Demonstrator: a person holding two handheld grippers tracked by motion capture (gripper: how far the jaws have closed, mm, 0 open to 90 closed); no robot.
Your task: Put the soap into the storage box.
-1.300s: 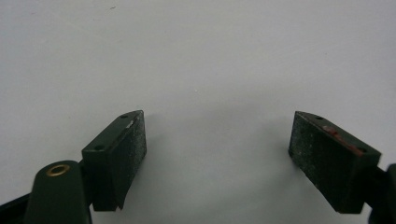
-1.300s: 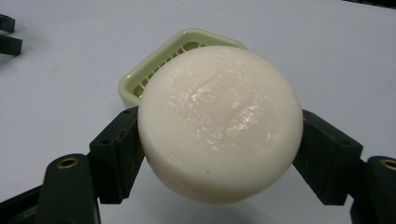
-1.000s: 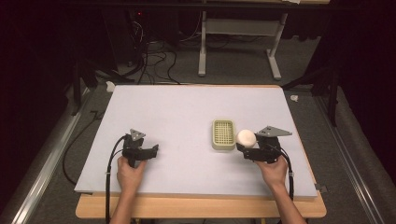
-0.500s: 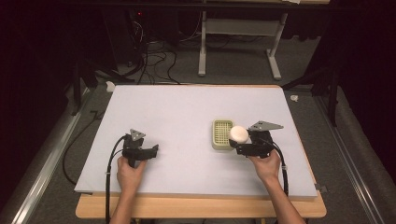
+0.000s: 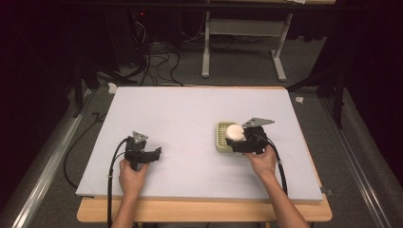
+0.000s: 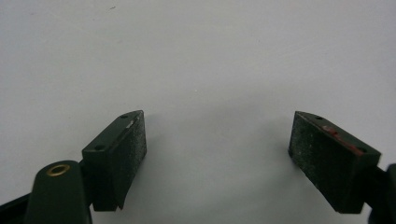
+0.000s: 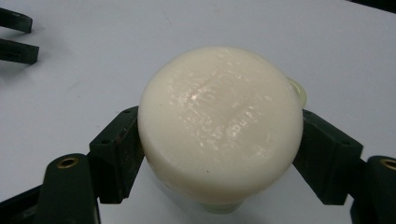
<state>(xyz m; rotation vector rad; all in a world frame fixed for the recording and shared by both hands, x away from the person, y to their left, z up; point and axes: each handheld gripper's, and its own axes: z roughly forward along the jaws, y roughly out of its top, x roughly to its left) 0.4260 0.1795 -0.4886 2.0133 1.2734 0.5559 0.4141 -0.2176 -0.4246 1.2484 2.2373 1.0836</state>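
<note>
A round cream-white soap bar [image 5: 234,131] is gripped from both sides by my right gripper [image 5: 235,138], which is shut on it. In the right gripper view the soap bar [image 7: 219,135] sits between both pads, and my right gripper [image 7: 219,151] carries it just above the table. Under it in the high view lies a pale green ribbed soap dish [image 5: 221,140]; a sliver of the dish [image 7: 299,91] peeks out behind the soap. My left gripper [image 5: 158,152] rests at the front left, open and empty, its pads wide apart over bare white table [image 6: 217,144].
A white board [image 5: 180,114] covers the wooden table [image 5: 199,211]. The other gripper's jaw tips [image 7: 16,35] show far off in the right gripper view. Dark floor with cables and a metal frame lies beyond the far edge.
My right gripper has carried the soap bar leftward, from beside the dish's right edge to above the dish. The left gripper has stayed put.
</note>
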